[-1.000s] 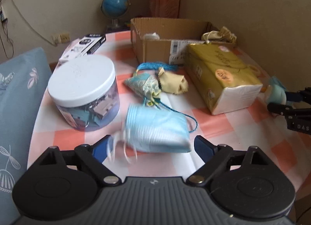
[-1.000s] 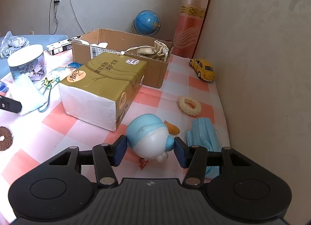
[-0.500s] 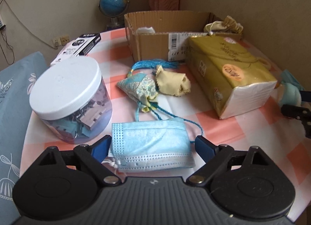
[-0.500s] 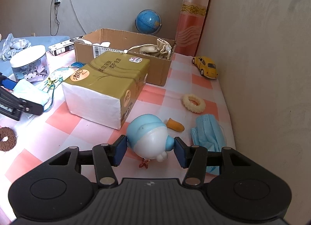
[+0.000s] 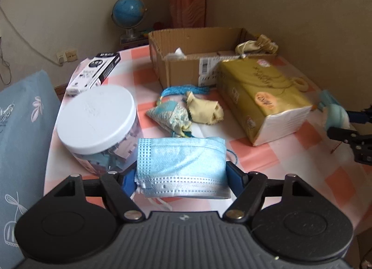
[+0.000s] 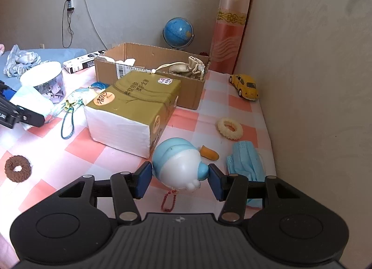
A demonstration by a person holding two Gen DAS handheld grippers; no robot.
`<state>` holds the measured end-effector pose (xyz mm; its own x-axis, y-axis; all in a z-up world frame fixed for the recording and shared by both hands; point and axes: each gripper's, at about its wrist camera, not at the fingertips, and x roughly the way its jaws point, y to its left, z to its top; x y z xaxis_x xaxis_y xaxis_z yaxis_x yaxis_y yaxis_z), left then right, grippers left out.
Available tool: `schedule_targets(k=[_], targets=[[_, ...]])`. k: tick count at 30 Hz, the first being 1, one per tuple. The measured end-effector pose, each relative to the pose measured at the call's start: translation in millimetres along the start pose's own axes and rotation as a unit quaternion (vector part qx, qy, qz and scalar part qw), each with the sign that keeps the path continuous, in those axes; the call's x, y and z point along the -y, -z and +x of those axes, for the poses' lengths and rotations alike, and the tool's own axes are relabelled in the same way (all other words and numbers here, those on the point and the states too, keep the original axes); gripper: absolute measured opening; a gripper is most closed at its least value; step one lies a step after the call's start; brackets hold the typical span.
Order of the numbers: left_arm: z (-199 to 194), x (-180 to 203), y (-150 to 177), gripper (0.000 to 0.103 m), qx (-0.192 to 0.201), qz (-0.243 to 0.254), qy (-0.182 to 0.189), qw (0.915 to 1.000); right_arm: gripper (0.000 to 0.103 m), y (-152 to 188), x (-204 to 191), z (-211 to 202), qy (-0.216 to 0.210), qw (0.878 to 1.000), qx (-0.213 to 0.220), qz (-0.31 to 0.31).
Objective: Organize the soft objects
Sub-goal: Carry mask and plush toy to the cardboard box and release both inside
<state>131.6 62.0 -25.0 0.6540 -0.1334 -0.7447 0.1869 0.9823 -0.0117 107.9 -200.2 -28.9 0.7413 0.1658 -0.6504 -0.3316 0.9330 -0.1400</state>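
Observation:
My left gripper [image 5: 181, 177] is shut on a folded blue face mask [image 5: 181, 164] and holds it above the checked tablecloth. My right gripper [image 6: 180, 179] is shut on a blue and white round toy [image 6: 179, 166], also lifted. An open cardboard box [image 5: 197, 57] stands at the back with a beige drawstring pouch [image 6: 186, 69] on its rim. A patterned sachet [image 5: 172, 117] and a yellow cloth [image 5: 204, 111] lie in front of the box. A second blue mask [image 6: 247, 162] lies by the wall.
A gold tissue pack [image 6: 134, 106] lies mid-table. A white-lidded jar [image 5: 97, 124] stands at the left. A brown scrunchie [image 6: 17, 169], a cream scrunchie [image 6: 230, 128], a yellow toy car [image 6: 245, 86], a globe [image 6: 177, 33] and a black and white carton [image 5: 95, 72] are around.
My left gripper has lifted the blue mask off the table and risen, tilting toward the box. My right gripper has kept its hold on the toy and risen a little.

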Motion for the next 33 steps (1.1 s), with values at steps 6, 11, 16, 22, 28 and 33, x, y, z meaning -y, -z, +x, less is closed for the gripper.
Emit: schedule_targets(k=[6,11,16,22,28,33], targets=[[-18,1,-18,0.075,0.009,0.021,0.025,0.9994,0.057,-5,4,-12,-0.008,1.0,0.009,0.008],[-19,3,-40,0.075,0.029,0.034,0.03,0.9986,0.057,-15,6,-20,-0.02,0.999,0.021,0.013],[-19,6,-54,0.075,0.043,0.041,0.041,0.9974,0.057,-39,6,-20,-0.032,0.999,0.037,0.007],[-20,-1,-54,0.075,0.052,0.044,0.053,0.9963,0.057,-80,7,-7,-0.048,0.997,0.055,-0.004],[-20,-14,-52,0.075,0.055,0.045,0.06,0.9957,0.057,-130,-2,19,-0.059,0.996,0.062,-0.026],[-20,-25,-53,0.075,0.061,0.041,0.06,0.9955,0.057,-167,-14,51,-0.064,0.995,0.061,-0.044]])
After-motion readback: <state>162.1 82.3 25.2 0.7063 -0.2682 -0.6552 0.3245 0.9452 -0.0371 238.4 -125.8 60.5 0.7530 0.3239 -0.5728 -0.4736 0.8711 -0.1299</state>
